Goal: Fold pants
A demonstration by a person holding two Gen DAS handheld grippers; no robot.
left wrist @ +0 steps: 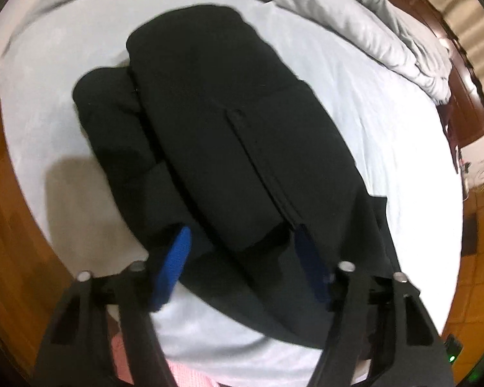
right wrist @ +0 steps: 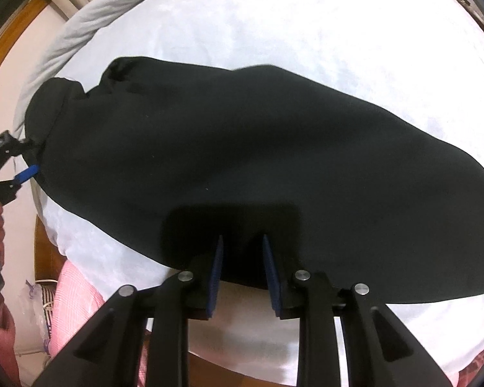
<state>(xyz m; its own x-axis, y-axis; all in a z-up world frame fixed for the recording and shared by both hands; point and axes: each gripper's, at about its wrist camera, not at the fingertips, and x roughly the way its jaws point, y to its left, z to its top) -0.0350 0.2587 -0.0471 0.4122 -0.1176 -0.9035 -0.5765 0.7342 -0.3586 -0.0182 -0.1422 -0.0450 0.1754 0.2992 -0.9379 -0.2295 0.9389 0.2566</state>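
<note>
Black pants [left wrist: 229,135] lie across a pale bed sheet [left wrist: 387,122], already doubled so that one thick layer rests on another; the pants serve as the landmark for all positions given here. At the pants' left end, seen in the right wrist view, the left gripper [right wrist: 25,161] meets the edge of the cloth, one blue pad [right wrist: 27,172] showing just beside the fabric. In its own view the left gripper [left wrist: 245,242] has its fingers spread wide, a blue pad [left wrist: 174,267] on either side of the near folded edge, and the cloth lies between them without being pinched. Beyond the pants' far side a grey duvet [left wrist: 387,32] is bunched against the dark wooden headboard [left wrist: 468,96]. At the pants' near long edge the right gripper [right wrist: 242,242] stands with its fingers partly open, a clear gap between the two dark blue pads [right wrist: 216,271], and the hem runs across that gap (no grip is visible, though the tips appear to touch or press the fabric). The cloth reads as soft, fairly thick and limp: it should drape and sag rather than hold a crease, weigh little, and slide easily on the sheet. A sound hold would probably take both layers together at the edge, near a corner of the stack, so that the upper layer does not slip off the lower.
</note>
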